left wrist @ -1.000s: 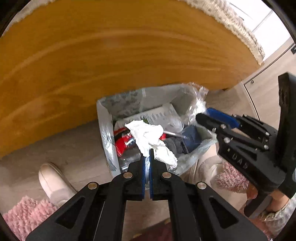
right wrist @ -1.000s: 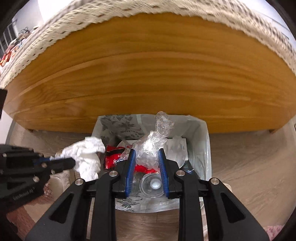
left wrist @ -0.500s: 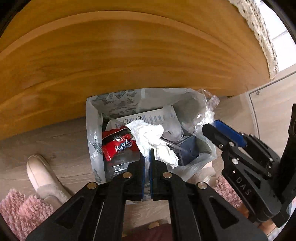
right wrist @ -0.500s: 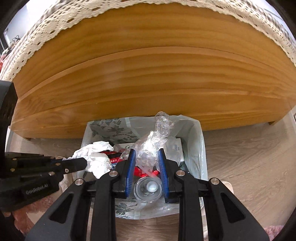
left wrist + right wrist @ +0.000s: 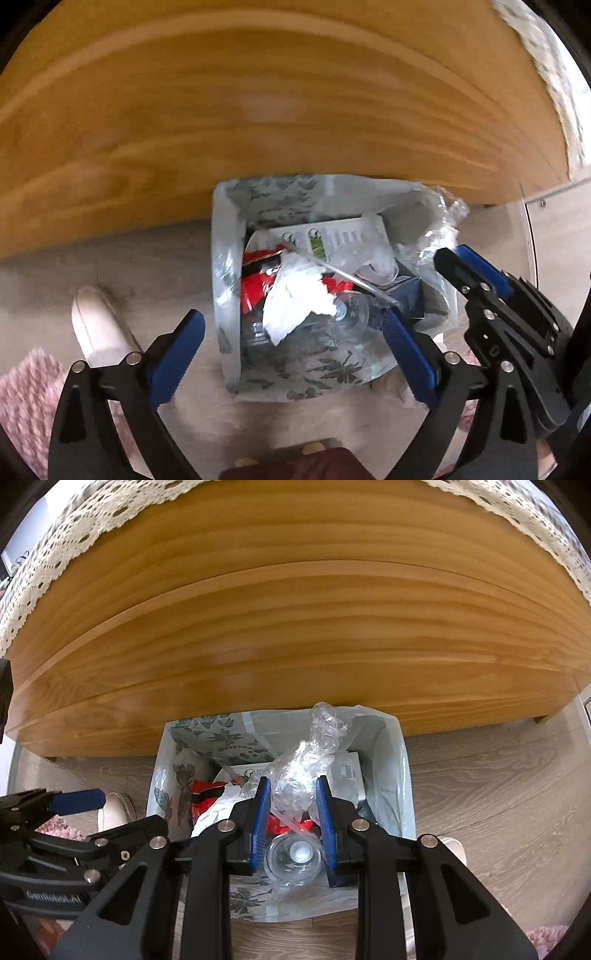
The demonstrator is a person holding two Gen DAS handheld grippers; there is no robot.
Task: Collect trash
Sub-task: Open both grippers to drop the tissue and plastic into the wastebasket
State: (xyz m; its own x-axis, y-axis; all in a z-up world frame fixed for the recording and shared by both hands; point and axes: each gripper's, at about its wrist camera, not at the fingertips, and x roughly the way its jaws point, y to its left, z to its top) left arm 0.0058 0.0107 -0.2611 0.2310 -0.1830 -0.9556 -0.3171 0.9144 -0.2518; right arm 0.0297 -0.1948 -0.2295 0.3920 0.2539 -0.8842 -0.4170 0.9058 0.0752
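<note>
Left gripper (image 5: 291, 334): jaws opening, blue pads spread wide over the trash bin (image 5: 225, 280); nothing is pinched between them; the white crumpled tissue (image 5: 295, 299) lies loose in the bin between the spread pads, on top of the other refuse. Right gripper (image 5: 291, 801): blue pads pinching a wad of clear crumpled plastic film (image 5: 306, 764), held over the bin opening; the film rises toward 12 o'clock above the fingertips; directly below the pads, at 6 o'clock of the film, a clear plastic cup (image 5: 293, 856) rests in the bin.

Bin contents, left wrist view: red wrapper (image 5: 255, 288) at 9 o'clock of the tissue; white printed carton (image 5: 325, 236) at 12 o'clock; dark blue package (image 5: 413, 295) at 3 o'clock; the bin carries a liner with a grey leaf print. Bin position: on the wood-look floor (image 5: 480, 775), just beside the front of a wooden furniture panel (image 5: 295, 627) at 12 o'clock; a lace cloth (image 5: 74, 528) overhangs the panel's top edge. At 9 o'clock of the bin, left wrist view: a pale slipper (image 5: 96, 325) and a pink fluffy rug (image 5: 26, 395) on the floor.
</note>
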